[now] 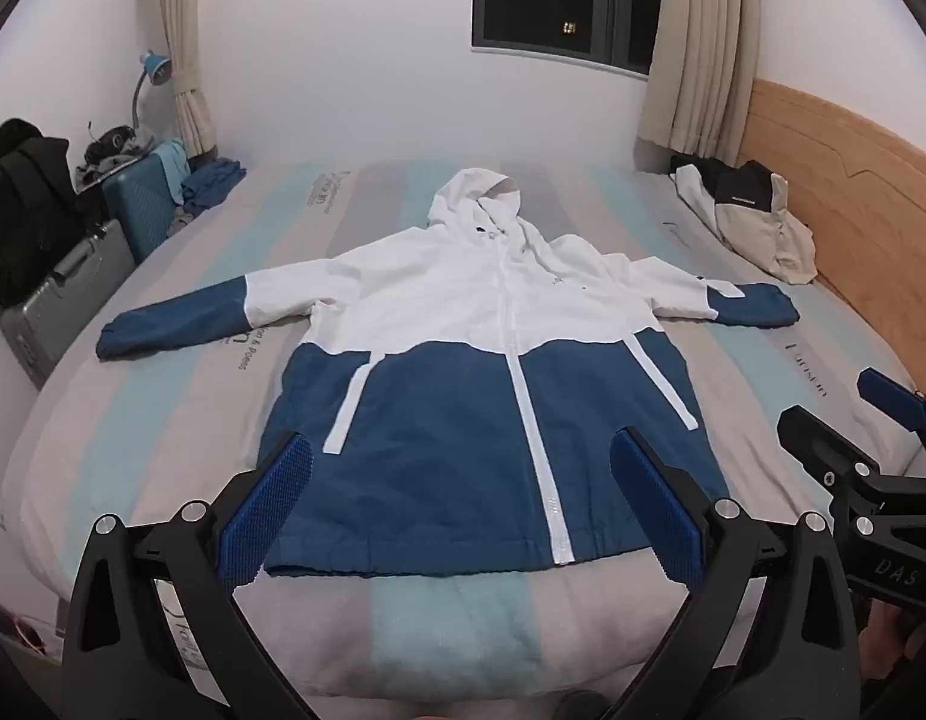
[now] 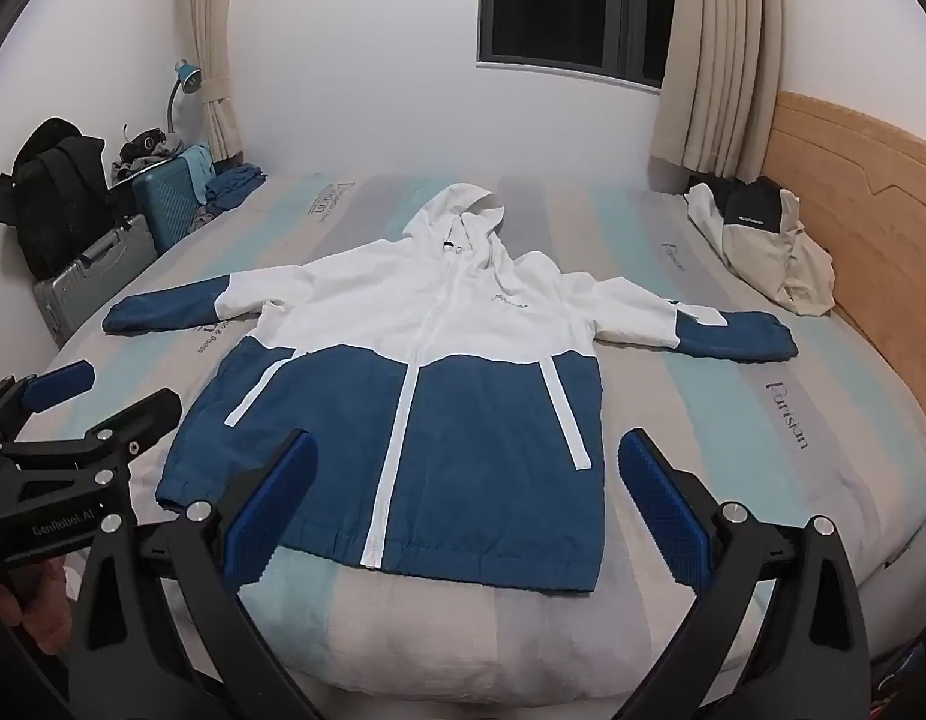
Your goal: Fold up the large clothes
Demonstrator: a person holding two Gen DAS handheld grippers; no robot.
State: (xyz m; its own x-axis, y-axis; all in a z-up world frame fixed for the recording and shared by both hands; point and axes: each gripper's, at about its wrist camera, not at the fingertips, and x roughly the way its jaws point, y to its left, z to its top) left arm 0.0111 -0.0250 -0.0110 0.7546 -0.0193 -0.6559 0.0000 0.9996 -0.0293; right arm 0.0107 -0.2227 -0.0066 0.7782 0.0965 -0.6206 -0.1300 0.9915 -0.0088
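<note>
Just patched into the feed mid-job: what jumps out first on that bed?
A blue-and-white hooded jacket lies spread flat, front up, across the middle of the striped bed, sleeves out to both sides and hood toward the window. Both tongs, left and right, hover open over its hem, holding nothing. A crumpled beige-and-black garment sits by the wooden headboard.

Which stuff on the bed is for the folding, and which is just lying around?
For the folding: blue-and-white hooded jacket, left gripper, right gripper.

Just lying about: beige garment by the headboard, suitcases, black backpack, blue lamp.
</note>
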